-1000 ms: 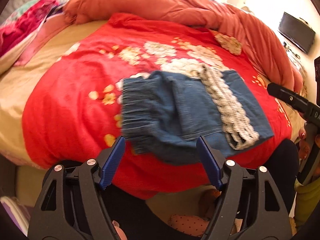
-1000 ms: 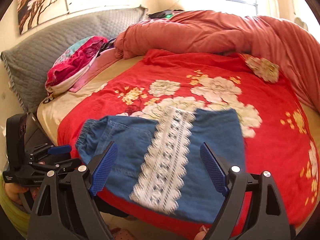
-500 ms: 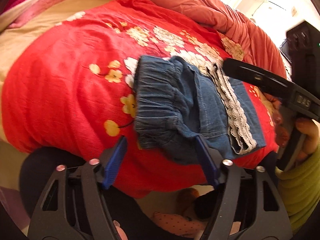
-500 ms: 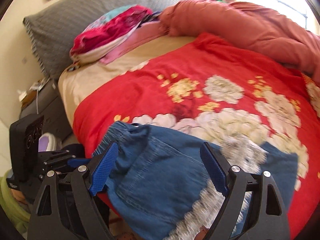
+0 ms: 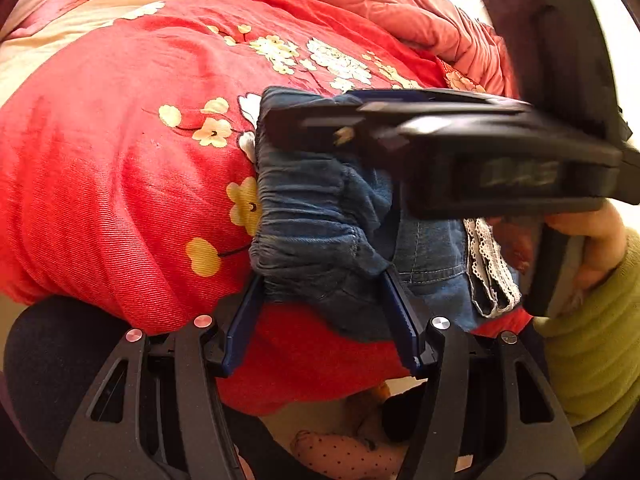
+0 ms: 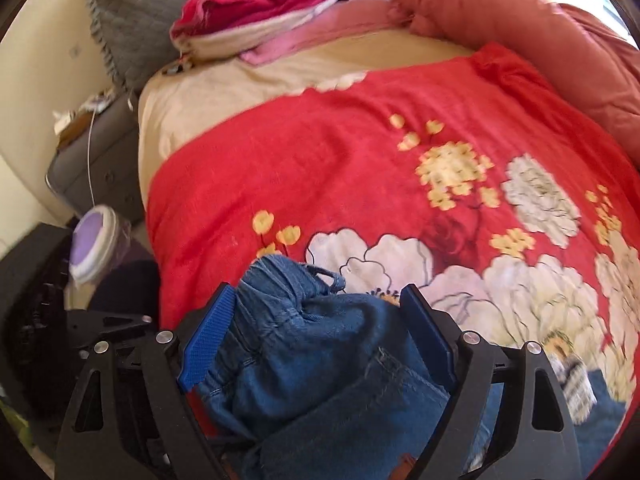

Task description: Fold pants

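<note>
The pants (image 5: 320,216) lie partly folded on the bed (image 5: 120,184); the left claw (image 5: 320,292), just closing, straddles the waistband unpinched, while the right claw (image 6: 316,328) gapes wide over it.

Matt denim pants (image 5: 320,216) w/ lace trim (image 5: 490,268); coarse-weave cloth blanket (image 5: 120,152).

Red floral blanket (image 6: 320,152) (grey pillow (image 6: 132,12) behind).
</note>
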### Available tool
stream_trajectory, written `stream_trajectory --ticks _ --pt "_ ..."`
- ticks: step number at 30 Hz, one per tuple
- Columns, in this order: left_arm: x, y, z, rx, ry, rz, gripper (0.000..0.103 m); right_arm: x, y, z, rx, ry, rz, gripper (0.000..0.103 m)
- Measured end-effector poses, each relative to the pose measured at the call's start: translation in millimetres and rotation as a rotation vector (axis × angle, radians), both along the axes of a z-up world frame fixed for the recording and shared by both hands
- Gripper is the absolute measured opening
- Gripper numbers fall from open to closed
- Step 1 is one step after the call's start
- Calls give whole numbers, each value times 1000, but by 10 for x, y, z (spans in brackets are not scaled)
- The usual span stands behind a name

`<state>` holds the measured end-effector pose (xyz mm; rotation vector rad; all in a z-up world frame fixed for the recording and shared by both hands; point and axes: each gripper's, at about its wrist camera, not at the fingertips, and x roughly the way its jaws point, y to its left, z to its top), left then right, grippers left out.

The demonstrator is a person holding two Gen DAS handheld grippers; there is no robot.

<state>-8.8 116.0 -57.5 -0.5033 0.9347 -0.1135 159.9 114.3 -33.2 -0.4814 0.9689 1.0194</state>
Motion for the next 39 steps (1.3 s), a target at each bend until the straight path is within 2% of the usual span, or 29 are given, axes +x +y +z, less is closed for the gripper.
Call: stream_trajectory --ticks 2,3,5,11,21,26,28,29,30,39 --pt "-5 7 -1 -2 1 0 51 43 38 -104 -12 39 14 67" --pt "2 17 -4 -7 3 2 51 64 39 -144 -1 68 18 62" --pt "-11 41 -4 -18 3 5 51 84 -1 -191 42 120 22 46" --pt "-46 52 18 -49 -2 18 52 -12 -199 -15 143 88 9 35" --pt "-39 11 170 -63 -21 37 73 1 -762 415 374 115 -32 32" --pt "149 -138 228 -131 0 -2 73 29 -998 563 442 99 -56 32" --pt "221 -203 269 -152 -3 -15 62 42 -1099 593 457 91 -74 32" --pt "267 -252 306 -168 -7 -28 51 59 -1183 623 467 83 -84 32" --pt "306 -283 327 -170 -9 -33 49 69 -1239 644 472 78 -90 32" --pt "571 -831 639 -92 -62 -111 48 264 -1901 721 548 55 -159 32"
